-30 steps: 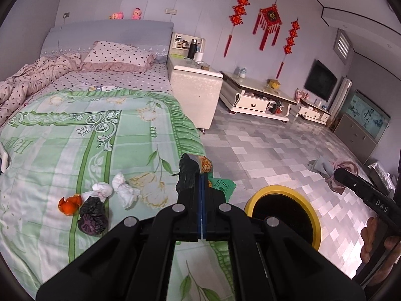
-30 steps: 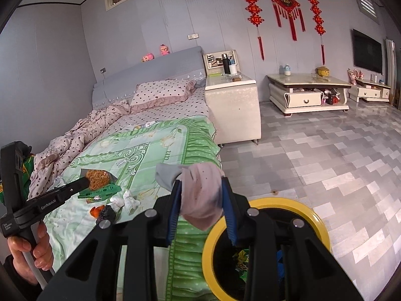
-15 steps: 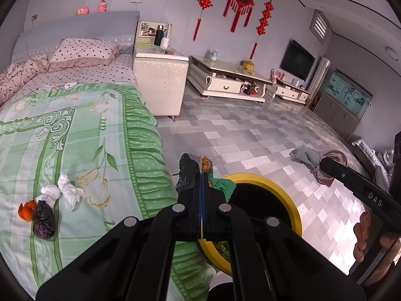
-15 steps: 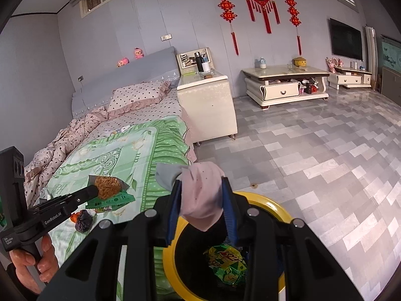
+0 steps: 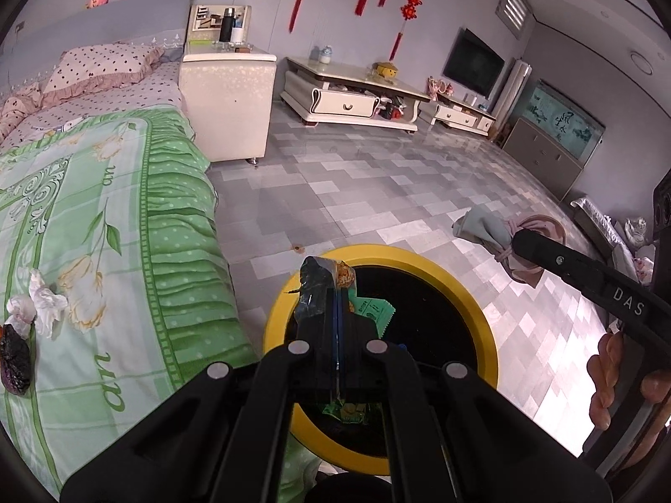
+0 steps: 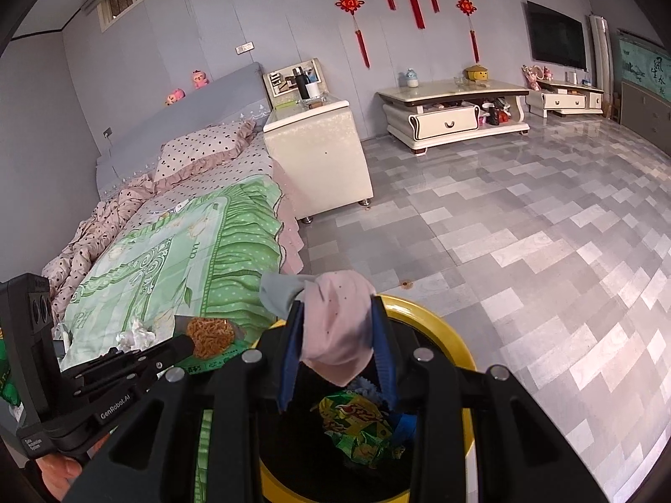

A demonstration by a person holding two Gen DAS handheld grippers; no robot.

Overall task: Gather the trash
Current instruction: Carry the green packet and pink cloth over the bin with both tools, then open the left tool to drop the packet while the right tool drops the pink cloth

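Observation:
My left gripper (image 5: 338, 293) is shut on a green snack wrapper (image 5: 369, 312) and holds it above the yellow-rimmed trash bin (image 5: 276, 318). It also shows in the right wrist view (image 6: 191, 341), holding the wrapper (image 6: 209, 335) beside the bin (image 6: 427, 318). My right gripper (image 6: 337, 322) is shut on a pink and grey cloth (image 6: 335, 327) over the bin's opening; it shows from the left wrist view (image 5: 518, 239) with the cloth (image 5: 486, 228). Green wrappers (image 6: 356, 419) lie inside the bin.
The bed with a green blanket (image 5: 84, 209) is on the left. White tissues (image 5: 40, 302) and a dark purple scrap (image 5: 14, 356) lie on it. A white nightstand (image 5: 226, 96) and TV cabinets (image 5: 352, 100) stand further back across the tiled floor (image 5: 377, 193).
Both grippers have moved from the bed side to over the bin, each still holding its item. The bin's inside has come into view below them.

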